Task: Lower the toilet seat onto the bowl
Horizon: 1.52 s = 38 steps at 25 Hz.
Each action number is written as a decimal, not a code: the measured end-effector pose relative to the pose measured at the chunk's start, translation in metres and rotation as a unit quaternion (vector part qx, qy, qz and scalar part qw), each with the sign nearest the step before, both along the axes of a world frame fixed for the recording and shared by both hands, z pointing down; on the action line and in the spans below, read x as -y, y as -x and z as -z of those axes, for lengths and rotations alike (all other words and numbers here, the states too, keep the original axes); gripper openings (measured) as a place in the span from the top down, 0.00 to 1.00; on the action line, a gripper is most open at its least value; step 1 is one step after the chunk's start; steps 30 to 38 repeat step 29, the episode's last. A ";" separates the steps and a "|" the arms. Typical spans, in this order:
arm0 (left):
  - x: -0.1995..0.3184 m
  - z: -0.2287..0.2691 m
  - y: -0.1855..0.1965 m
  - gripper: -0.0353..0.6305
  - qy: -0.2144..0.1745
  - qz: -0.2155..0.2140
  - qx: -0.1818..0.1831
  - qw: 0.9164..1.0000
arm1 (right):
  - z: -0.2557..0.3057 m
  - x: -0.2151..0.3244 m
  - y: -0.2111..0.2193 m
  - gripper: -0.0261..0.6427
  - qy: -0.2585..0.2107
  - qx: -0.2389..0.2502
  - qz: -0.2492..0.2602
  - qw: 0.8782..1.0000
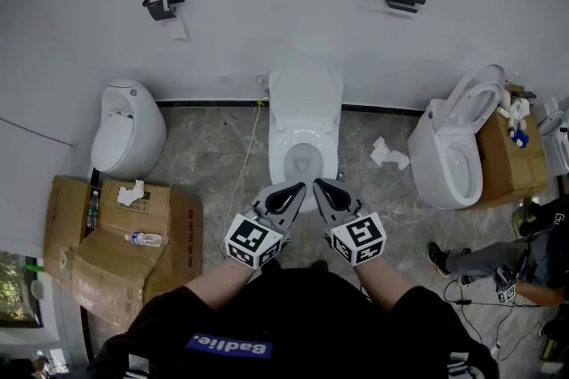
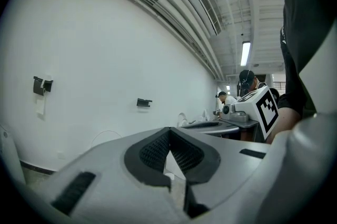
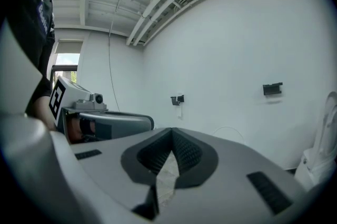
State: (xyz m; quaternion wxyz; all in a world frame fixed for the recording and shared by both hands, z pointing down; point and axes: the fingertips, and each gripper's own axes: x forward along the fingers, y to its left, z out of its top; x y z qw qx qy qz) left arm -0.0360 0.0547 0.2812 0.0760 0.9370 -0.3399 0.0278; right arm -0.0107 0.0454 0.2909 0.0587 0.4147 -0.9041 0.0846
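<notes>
In the head view the middle toilet (image 1: 305,126) stands against the wall with its lid (image 1: 305,92) raised. A white ring lies level round the bowl opening (image 1: 303,160); seat and rim cannot be told apart. My left gripper (image 1: 300,188) and right gripper (image 1: 318,184) hover side by side just in front of the bowl, touching nothing. Both are shut and empty. In the left gripper view the left gripper (image 2: 169,131) has its pads meeting, with only the white wall behind. In the right gripper view the right gripper (image 3: 171,132) looks the same.
A closed toilet (image 1: 127,130) stands at the left and another (image 1: 458,144) with its seat up at the right. Flattened cardboard (image 1: 116,257) with a water bottle (image 1: 144,238) lies at the left. Crumpled paper (image 1: 389,154) lies on the floor. A seated person (image 1: 484,260) is at the right.
</notes>
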 end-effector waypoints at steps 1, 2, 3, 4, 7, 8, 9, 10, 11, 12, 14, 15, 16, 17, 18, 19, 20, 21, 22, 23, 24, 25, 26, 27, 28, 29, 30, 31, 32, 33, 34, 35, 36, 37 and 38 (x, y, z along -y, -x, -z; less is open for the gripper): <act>0.000 -0.001 0.000 0.92 0.001 0.000 0.000 1.000 | 0.000 0.000 0.000 0.92 0.000 0.001 0.000 1.000; 0.000 -0.001 0.000 0.92 0.001 0.000 0.000 1.000 | 0.000 0.000 0.000 0.92 0.000 0.001 0.001 1.000; 0.000 -0.001 0.001 0.92 0.001 0.000 0.000 1.000 | 0.000 0.000 0.000 0.92 0.000 0.001 0.001 1.000; 0.001 -0.001 0.001 0.92 0.001 0.000 0.000 1.000 | 0.000 0.000 0.000 0.92 0.000 0.001 0.002 1.000; 0.002 -0.002 0.001 0.92 0.003 0.000 0.000 1.000 | 0.000 -0.001 0.000 0.92 0.000 -0.001 0.005 1.000; 0.002 -0.002 0.000 0.92 0.003 0.000 0.001 1.000 | 0.000 -0.001 0.000 0.92 0.000 -0.001 0.005 1.000; 0.002 -0.003 0.000 0.92 0.003 0.000 0.001 1.000 | 0.000 -0.001 0.000 0.92 0.001 -0.001 0.006 1.000; 0.003 -0.003 0.001 0.92 0.003 0.001 0.002 1.000 | -0.001 -0.001 0.000 0.92 0.001 -0.001 0.006 1.000; 0.004 -0.004 0.001 0.92 0.003 0.001 0.003 1.000 | -0.001 -0.001 0.000 0.92 0.001 -0.001 0.006 1.000; 0.004 -0.005 0.001 0.92 0.004 0.002 0.003 1.000 | -0.001 0.000 0.000 0.92 0.002 -0.001 0.007 1.000; 0.005 -0.006 0.002 0.92 0.006 0.002 0.004 1.000 | -0.001 0.000 0.000 0.92 0.002 -0.001 0.007 1.000; 0.005 -0.006 0.002 0.92 0.007 0.002 0.005 1.000 | 0.000 0.000 0.000 0.92 0.001 -0.001 0.008 1.000; 0.005 -0.006 0.002 0.92 0.006 0.002 0.005 1.000 | 0.000 0.000 0.000 0.92 0.001 -0.001 0.008 1.000; 0.005 -0.006 0.002 0.92 0.006 0.002 0.005 1.000 | -0.001 0.000 0.001 0.92 0.002 -0.001 0.009 1.000; 0.005 -0.006 0.003 0.92 0.006 0.002 0.005 1.000 | -0.001 0.000 0.001 0.92 0.002 -0.001 0.009 1.000; 0.004 -0.006 0.003 0.92 0.006 0.002 0.005 1.000 | -0.001 -0.001 0.002 0.92 0.002 -0.001 0.009 1.000; 0.004 -0.006 0.003 0.92 0.006 0.002 0.005 1.000 | -0.001 -0.001 0.002 0.92 0.002 -0.001 0.010 1.000; 0.004 -0.006 0.003 0.92 0.006 0.002 0.006 1.000 | -0.001 -0.001 0.002 0.92 0.002 -0.002 0.010 1.000; 0.004 -0.006 0.003 0.92 0.006 0.002 0.006 1.000 | 0.000 -0.001 0.002 0.92 0.002 -0.001 0.010 1.000; 0.003 -0.006 0.003 0.92 0.006 0.002 0.006 1.000 | 0.000 -0.002 0.002 0.92 0.002 -0.001 0.009 1.000; 0.003 -0.005 0.004 0.92 0.006 0.003 0.006 1.000 | 0.000 -0.002 0.002 0.92 0.002 -0.001 0.009 1.000; 0.003 -0.005 0.005 0.92 0.006 0.003 0.006 1.000 | 0.000 -0.002 0.002 0.92 0.002 -0.001 0.009 1.000; 0.003 -0.005 0.005 0.92 0.006 0.003 0.006 1.000 | 0.001 -0.002 0.003 0.92 0.003 -0.001 0.009 1.000; 0.003 -0.005 0.006 0.92 0.006 0.004 0.006 1.000 | 0.001 -0.002 0.004 0.92 0.003 -0.001 0.009 1.000; 0.003 -0.005 0.007 0.92 0.006 0.004 0.006 1.000 | 0.001 -0.003 0.005 0.92 0.002 -0.001 0.010 1.000; 0.003 -0.005 0.008 0.92 0.007 0.004 0.006 1.000 | 0.002 -0.003 0.006 0.92 0.002 -0.001 0.010 1.000; 0.003 -0.005 0.008 0.92 0.007 0.004 0.006 1.000 | 0.002 -0.003 0.006 0.92 0.002 -0.001 0.010 1.000; 0.003 -0.005 0.008 0.92 0.007 0.004 0.006 1.000 | 0.002 -0.003 0.006 0.92 0.002 -0.001 0.010 1.000; 0.003 -0.005 0.008 0.92 0.007 0.004 0.006 1.000 | 0.002 -0.003 0.006 0.92 0.002 -0.001 0.010 1.000; 0.003 -0.005 0.008 0.92 0.007 0.004 0.006 1.000 | 0.002 -0.003 0.006 0.92 0.002 -0.001 0.010 1.000; 0.003 -0.005 0.008 0.92 0.007 0.004 0.006 1.000 | 0.002 -0.003 0.006 0.92 0.002 -0.001 0.010 1.000; 0.003 -0.005 0.008 0.92 0.007 0.004 0.006 1.000 | 0.002 -0.003 0.006 0.92 0.002 -0.001 0.010 1.000; 0.003 -0.005 0.008 0.92 0.007 0.004 0.006 1.000 | 0.002 -0.003 0.006 0.92 0.002 -0.001 0.010 1.000; 0.003 -0.005 0.008 0.92 0.007 0.004 0.006 1.000 | 0.002 -0.003 0.006 0.92 0.002 -0.001 0.010 1.000; 0.003 -0.005 0.008 0.92 0.007 0.004 0.006 1.000 | 0.002 -0.003 0.006 0.92 0.002 -0.001 0.010 1.000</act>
